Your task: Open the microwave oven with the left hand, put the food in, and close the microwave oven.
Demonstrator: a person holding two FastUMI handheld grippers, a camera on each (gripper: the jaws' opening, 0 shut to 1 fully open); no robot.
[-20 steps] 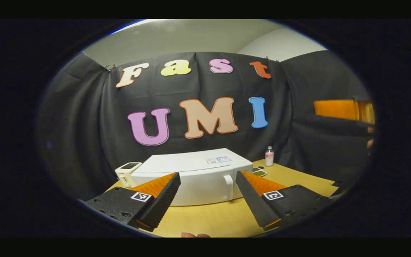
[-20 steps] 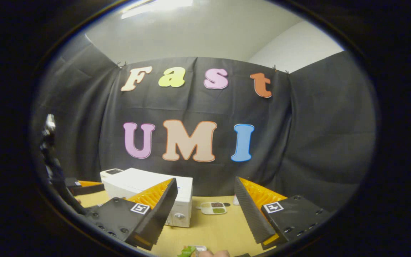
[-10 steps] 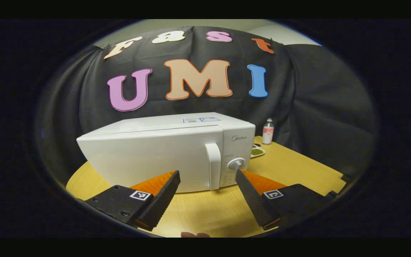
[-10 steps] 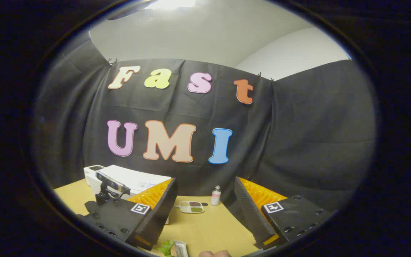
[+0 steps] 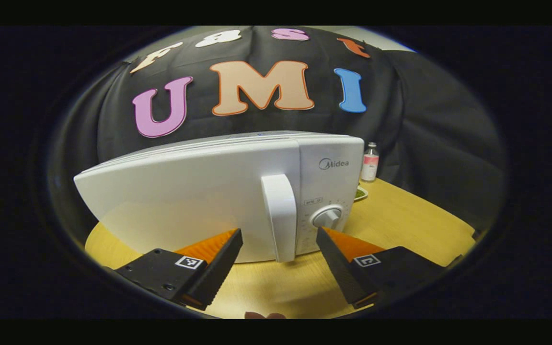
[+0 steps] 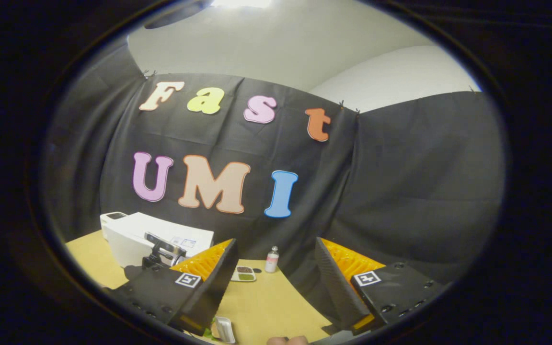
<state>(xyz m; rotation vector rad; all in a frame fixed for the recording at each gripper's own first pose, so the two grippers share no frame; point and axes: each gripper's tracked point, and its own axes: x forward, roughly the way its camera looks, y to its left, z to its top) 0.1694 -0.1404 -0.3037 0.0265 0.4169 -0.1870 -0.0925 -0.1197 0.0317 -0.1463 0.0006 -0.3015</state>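
Microwave oven [image 5: 199,201] door shut, left hand-held gripper [image 5: 279,242] released, facing handle [image 5: 280,215]

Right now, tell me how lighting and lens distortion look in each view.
Left gripper view: fisheye bows the microwave top into an arc; its white door is evenly lit, without glare; a soft shadow sits on the table beneath it. Right gripper view: a bright ceiling light washes out the top edge; the wall curves.

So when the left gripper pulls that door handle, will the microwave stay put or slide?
The microwave looks bulky and probably heavy, so it likely stays. Its handle seems rigid and tall, an easy grip. The wooden table looks smooth, so a sharp tug might shift it slightly.
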